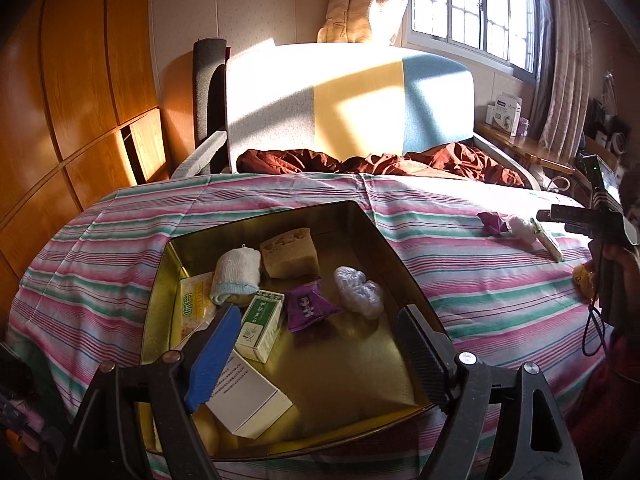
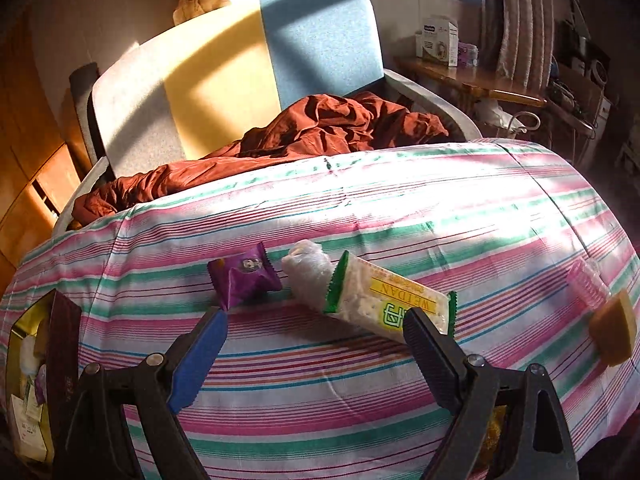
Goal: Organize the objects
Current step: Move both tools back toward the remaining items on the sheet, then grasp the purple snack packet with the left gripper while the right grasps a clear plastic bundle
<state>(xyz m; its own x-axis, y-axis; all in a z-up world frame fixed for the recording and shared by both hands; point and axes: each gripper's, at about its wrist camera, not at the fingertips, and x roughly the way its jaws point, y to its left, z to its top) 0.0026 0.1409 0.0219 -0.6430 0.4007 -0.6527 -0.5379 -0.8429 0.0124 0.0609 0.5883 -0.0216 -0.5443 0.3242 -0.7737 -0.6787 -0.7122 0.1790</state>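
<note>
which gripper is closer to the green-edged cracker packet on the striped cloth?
Right. The right gripper hangs open just before the green-edged cracker packet; the left gripper is open over the gold metal tin, well aside.

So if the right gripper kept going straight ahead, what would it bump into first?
Probably the green-edged cracker packet lying on the striped cloth, just ahead of the open right gripper, though depth is unclear.

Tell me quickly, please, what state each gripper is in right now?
Left gripper: open, empty, over the gold tin.
Right gripper: open, empty, over the striped cloth near the cracker packet.

"WEIDAN" on yellow label of cracker packet [image 2: 386, 306] (upside down); other print unreadable.
</note>
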